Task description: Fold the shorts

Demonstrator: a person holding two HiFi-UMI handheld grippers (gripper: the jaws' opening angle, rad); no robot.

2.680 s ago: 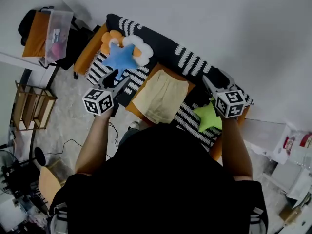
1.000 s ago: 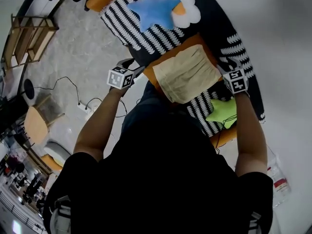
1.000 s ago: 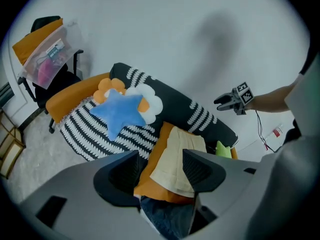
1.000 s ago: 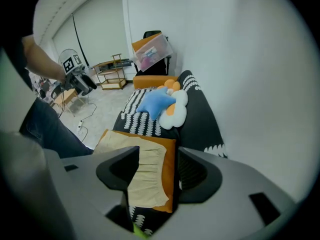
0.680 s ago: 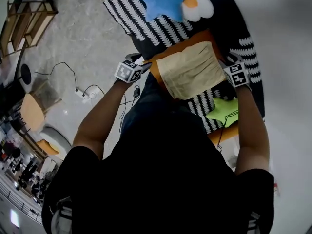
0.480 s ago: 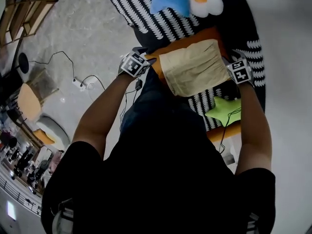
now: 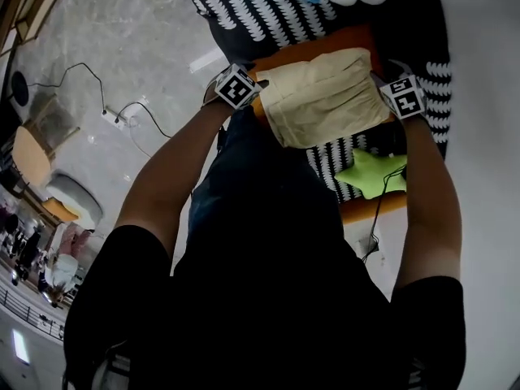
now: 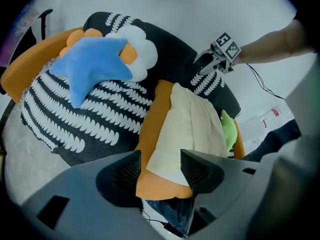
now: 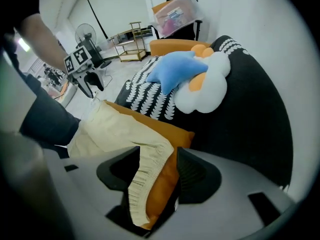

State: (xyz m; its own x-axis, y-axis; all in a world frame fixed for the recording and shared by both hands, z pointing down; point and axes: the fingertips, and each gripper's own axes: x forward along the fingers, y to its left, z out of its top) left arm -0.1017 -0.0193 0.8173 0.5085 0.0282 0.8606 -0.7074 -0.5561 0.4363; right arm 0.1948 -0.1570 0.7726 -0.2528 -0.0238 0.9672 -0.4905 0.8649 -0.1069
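Pale yellow shorts [image 7: 325, 96] lie flat on an orange cushion [image 8: 150, 134] on the sofa. My left gripper [image 7: 258, 83] is at their left end. In the left gripper view the hem corner [image 8: 162, 159] sits between its fingers [image 8: 131, 170]; the jaws have just been closing a little and stand apart, not pressing. My right gripper [image 7: 382, 81] is at the opposite end. In the right gripper view the gathered waistband [image 9: 145, 176] runs between its spread fingers [image 9: 197, 171], with cushion edge beside it.
A blue star pillow [image 8: 92, 66] and a white flower cushion [image 8: 140, 49] lie further along the black-and-white sofa [image 8: 65, 119]. A green star pillow [image 7: 370, 173] lies near my right arm. A cable [image 7: 130, 112] trails over the floor at left.
Both grippers have come down to the two ends of the shorts, the left closing in on the hem corner. The sofa has slid up in the head view.
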